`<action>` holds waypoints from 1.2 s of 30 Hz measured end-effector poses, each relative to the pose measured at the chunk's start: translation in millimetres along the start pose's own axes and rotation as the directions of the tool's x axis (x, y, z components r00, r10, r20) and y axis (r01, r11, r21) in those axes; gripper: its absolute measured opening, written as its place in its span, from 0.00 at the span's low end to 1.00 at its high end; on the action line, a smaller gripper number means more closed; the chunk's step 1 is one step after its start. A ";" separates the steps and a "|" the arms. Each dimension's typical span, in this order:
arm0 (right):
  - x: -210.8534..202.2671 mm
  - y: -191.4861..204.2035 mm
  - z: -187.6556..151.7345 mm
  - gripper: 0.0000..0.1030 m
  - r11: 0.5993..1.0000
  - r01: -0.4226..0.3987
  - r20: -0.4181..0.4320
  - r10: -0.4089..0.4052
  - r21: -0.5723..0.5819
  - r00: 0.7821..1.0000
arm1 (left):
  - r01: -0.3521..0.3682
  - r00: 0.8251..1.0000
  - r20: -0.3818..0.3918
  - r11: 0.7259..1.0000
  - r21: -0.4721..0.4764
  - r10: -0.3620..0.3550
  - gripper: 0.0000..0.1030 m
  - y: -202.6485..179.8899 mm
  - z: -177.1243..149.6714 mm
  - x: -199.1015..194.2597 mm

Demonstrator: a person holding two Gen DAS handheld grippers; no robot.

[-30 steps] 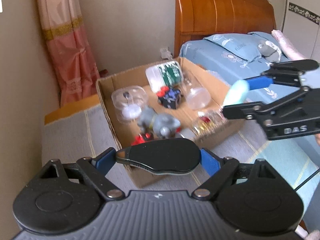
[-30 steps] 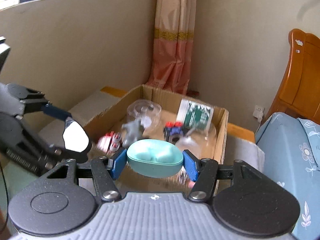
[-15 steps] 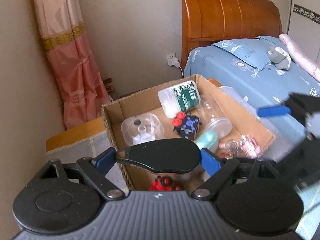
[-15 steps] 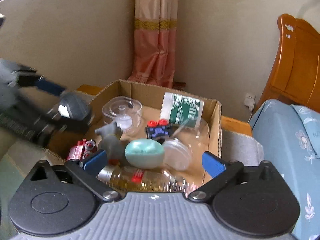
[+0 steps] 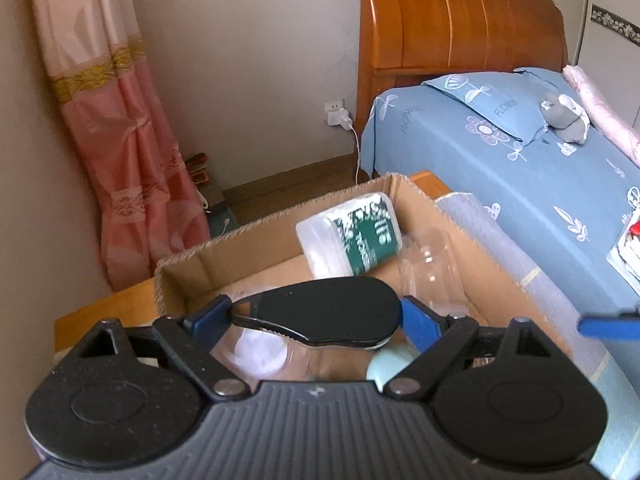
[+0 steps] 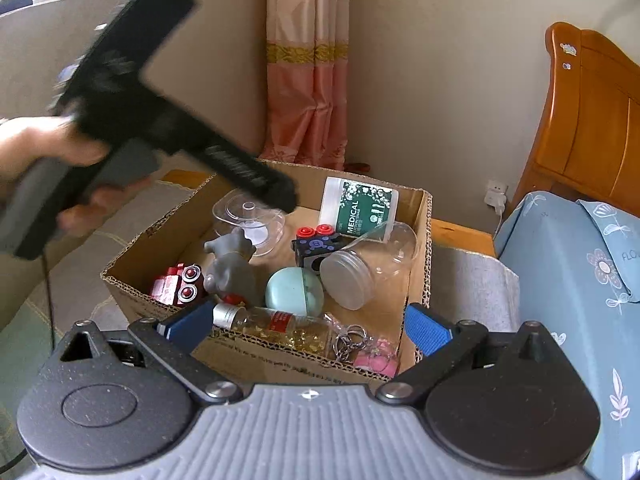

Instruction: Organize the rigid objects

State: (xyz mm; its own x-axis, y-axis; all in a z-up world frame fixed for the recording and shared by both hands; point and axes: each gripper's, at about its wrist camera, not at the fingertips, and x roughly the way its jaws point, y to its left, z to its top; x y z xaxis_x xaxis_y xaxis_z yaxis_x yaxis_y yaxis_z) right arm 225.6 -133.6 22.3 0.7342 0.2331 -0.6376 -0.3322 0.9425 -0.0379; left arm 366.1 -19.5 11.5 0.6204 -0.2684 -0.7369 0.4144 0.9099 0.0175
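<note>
Left hand-held gripper [image 5: 316, 316] clamped on black oval case [image 5: 320, 314]; case long axis crosswise between pads, narrow end pointing left, above cardboard box [image 6: 420, 248]. Right hand-held gripper [image 6: 306, 326] jaws just opened, wide apart, nothing between. Mint oval case [image 6: 294, 292] lies in box, among grey toy [image 6: 232, 268], jar [image 6: 360, 276], bottle [image 6: 276, 324], keyring [image 6: 352, 340]. Bed [image 5: 540, 168] right of box.
</note>
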 end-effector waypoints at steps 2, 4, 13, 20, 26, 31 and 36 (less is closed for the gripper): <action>-0.2 -0.3 -0.8 1.00 1.000 0.009 -0.002 -0.009 0.002 1.000 | -0.004 1.000 -0.003 1.000 -0.001 0.004 0.87 -1.2 6.6 10.6; -1.3 -1.3 -1.9 1.00 1.000 0.020 -0.001 -0.020 0.008 1.000 | -0.016 1.000 -0.007 1.000 -0.007 0.016 0.90 -2.2 9.0 18.2; -19.9 -2.0 -6.0 1.00 0.999 0.018 0.022 -0.019 0.044 1.000 | -0.041 0.998 0.047 0.997 -0.072 0.044 0.94 0.8 -9.3 -11.3; -42.8 2.6 -12.7 1.00 0.992 0.042 0.009 -0.044 0.116 0.999 | -0.125 0.979 0.154 0.990 -0.068 0.134 0.99 -10.9 -46.2 -76.4; -62.6 12.5 -25.2 1.00 0.976 0.131 -0.020 -0.129 0.172 0.991 | -0.148 0.975 0.140 0.975 -0.165 0.172 0.99 -28.8 -101.9 -123.5; -75.1 24.2 -42.3 1.00 0.959 0.203 -0.083 -0.190 0.200 0.978 | -0.230 0.967 0.045 0.936 -0.268 0.251 0.99 -49.3 -143.0 -141.8; -91.6 31.8 -53.1 1.00 0.949 0.204 -0.108 -0.183 0.241 0.977 | -0.229 0.969 0.020 0.922 -0.312 0.248 0.99 -67.5 -160.8 -163.1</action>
State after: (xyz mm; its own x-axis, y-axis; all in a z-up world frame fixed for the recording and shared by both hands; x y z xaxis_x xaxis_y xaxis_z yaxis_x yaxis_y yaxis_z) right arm 116.4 -137.7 38.7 0.7146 0.0295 -0.6989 -0.0223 0.9996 0.0195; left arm 129.8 13.7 21.9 0.7169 -0.0409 -0.6959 0.0323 0.9992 -0.0254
